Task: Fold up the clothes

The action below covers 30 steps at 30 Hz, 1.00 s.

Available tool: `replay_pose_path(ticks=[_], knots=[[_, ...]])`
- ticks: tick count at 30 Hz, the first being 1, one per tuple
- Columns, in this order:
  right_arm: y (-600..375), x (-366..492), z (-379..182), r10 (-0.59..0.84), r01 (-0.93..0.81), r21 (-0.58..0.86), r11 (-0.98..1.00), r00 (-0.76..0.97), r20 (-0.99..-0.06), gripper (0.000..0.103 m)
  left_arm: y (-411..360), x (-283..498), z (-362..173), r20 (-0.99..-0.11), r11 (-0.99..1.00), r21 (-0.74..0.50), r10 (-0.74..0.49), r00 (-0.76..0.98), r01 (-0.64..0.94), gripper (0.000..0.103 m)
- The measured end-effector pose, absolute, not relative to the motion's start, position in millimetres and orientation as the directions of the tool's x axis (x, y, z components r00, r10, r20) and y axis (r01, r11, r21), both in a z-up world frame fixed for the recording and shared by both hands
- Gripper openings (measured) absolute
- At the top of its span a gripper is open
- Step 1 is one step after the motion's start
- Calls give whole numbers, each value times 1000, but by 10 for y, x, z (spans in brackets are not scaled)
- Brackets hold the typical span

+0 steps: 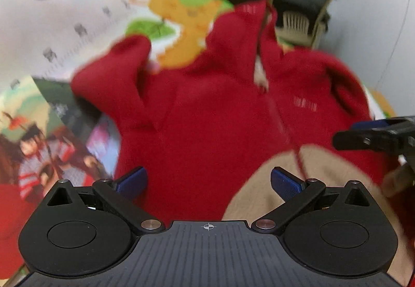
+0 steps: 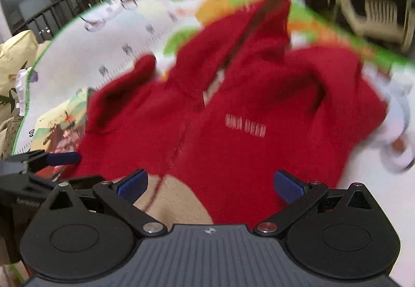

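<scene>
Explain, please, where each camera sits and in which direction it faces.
Left wrist view: sits behind the left gripper, open, facing forward and down onto the red fleece hooded jacket on the colourful printed play mat; the right gripper enters from the right edge.
Right wrist view: sits behind the right gripper, open, facing the same jacket; the left gripper shows at the left edge.
Shared: jacket, mat, beige cloth near the fingers.

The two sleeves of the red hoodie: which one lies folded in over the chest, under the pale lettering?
Neither clearly does. The sleeve beside the picture book bends up toward the hood; the other sleeve bunches at the lettering side.
</scene>
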State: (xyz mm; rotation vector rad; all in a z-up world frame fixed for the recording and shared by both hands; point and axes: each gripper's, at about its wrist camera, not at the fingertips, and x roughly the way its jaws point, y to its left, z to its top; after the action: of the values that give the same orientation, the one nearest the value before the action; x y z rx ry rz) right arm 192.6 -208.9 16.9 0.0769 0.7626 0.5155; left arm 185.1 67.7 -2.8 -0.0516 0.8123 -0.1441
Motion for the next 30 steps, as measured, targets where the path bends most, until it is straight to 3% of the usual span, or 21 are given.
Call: replay_pose_path(ticks=[3, 8, 11, 15, 19, 20, 21, 23, 26, 30], knots=[[-1993, 2237, -58, 495, -395, 310, 865, 567, -659, 103, 751, 1793, -68, -742, 986, -92, -162, 650, 140, 103], [-1957, 2142, -78, 471, -416, 250, 874, 602, -645, 103, 749, 1844, -1, -799, 974, -68, -182, 573, 214, 103], [-1855, 2119, -60, 428, -437, 167, 884, 610, -667, 103, 786, 1896, 315, -702, 979, -27, -163, 693, 203, 103], [-1793, 2148, -59, 408, -455, 123, 882, 606, -683, 103, 830, 2346, 580, -540, 981, 173, 20, 842, 87, 103], [-1764, 2162, -66, 398, -461, 104, 881, 606, -689, 103, 944, 2946, 291, -594, 973, 228, 125, 795, 17, 99], [-1777, 2167, -68, 404, -461, 111, 880, 606, -686, 103, 967, 3043, 195, -615, 970, 243, 143, 775, 14, 80], [-1789, 2173, -70, 409, -461, 118, 879, 605, -683, 103, 1007, 3103, 118, -631, 967, 254, 162, 759, 5, 48], [-1815, 2178, -74, 421, -460, 134, 878, 605, -676, 103, 1114, 3156, 29, -645, 967, 255, 178, 743, -11, 42], [-1815, 2187, -74, 424, -459, 139, 877, 604, -675, 103, 1154, 3066, 146, -596, 971, 238, 162, 787, -20, 16], [-1823, 2204, -74, 430, -464, 145, 874, 599, -676, 103, 923, 2666, 636, -419, 978, 203, 42, 907, 48, 15]])
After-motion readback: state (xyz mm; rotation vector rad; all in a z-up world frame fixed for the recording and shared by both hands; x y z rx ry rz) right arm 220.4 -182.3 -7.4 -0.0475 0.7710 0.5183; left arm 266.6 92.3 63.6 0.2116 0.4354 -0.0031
